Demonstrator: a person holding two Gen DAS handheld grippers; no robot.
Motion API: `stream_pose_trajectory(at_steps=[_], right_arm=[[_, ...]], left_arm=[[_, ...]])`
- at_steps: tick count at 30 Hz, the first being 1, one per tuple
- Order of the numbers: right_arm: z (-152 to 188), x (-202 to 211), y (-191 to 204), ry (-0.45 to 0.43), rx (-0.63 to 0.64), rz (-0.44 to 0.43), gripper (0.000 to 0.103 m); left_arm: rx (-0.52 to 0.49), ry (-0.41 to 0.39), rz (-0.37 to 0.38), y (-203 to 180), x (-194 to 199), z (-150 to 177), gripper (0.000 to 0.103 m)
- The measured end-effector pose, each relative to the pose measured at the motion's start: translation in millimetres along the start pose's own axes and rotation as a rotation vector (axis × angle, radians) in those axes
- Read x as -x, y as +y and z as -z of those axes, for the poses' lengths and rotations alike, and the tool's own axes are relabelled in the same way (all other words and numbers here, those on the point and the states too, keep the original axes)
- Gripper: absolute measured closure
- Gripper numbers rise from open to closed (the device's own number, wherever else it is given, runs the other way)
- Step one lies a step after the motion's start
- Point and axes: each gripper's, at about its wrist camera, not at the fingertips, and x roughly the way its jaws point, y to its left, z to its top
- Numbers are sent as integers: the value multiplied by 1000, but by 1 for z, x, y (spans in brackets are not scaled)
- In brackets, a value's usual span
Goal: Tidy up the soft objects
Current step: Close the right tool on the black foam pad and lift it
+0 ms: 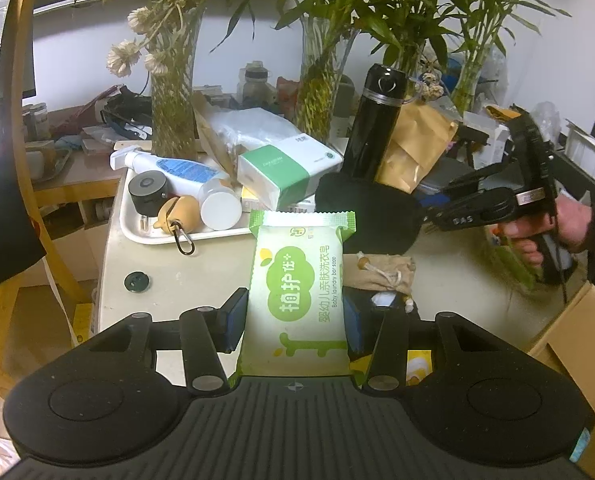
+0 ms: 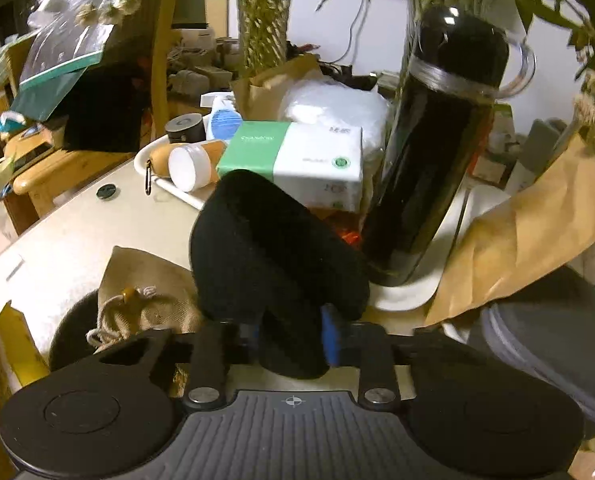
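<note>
Two soft items are gripped, none visibly stowed: my left gripper (image 1: 295, 318) clamps the green-and-white soap packet (image 1: 297, 292) at centre frame, my right gripper (image 2: 291, 336) pinches the black plush cushion (image 2: 273, 248), and the tan drawstring pouch (image 2: 145, 288) waits lower left.

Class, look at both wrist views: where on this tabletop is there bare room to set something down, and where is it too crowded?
Bare tabletop lies between the white tray, the round black cap and the burlap pouch, toward the near edge. Crowded: the tray's contents, the tissue pack, black flask, paper bag and vases behind.
</note>
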Motion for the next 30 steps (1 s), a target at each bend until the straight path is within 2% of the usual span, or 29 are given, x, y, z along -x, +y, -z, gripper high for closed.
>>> stream_pose_trajectory(at_steps=[2, 5, 13, 19, 24, 30], right_arm=[[-3, 10, 2, -12, 35, 25, 87], [-6, 29, 3, -26, 70, 64, 90], [6, 67, 1, 4, 63, 150, 92], [23, 68, 5, 76, -10, 83, 91], [36, 56, -7, 117, -118, 4, 87], [40, 53, -10, 110, -154, -27, 90]], left_arm=[[1, -2, 4, 0, 0, -1, 56], [1, -7, 6, -1, 1, -1, 56], [1, -14, -2, -1, 3, 0, 56], [-3, -18, 1, -3, 3, -1, 56], [-8, -20, -4, -5, 2, -1, 56], [4, -32, 16, -4, 6, -2, 56]])
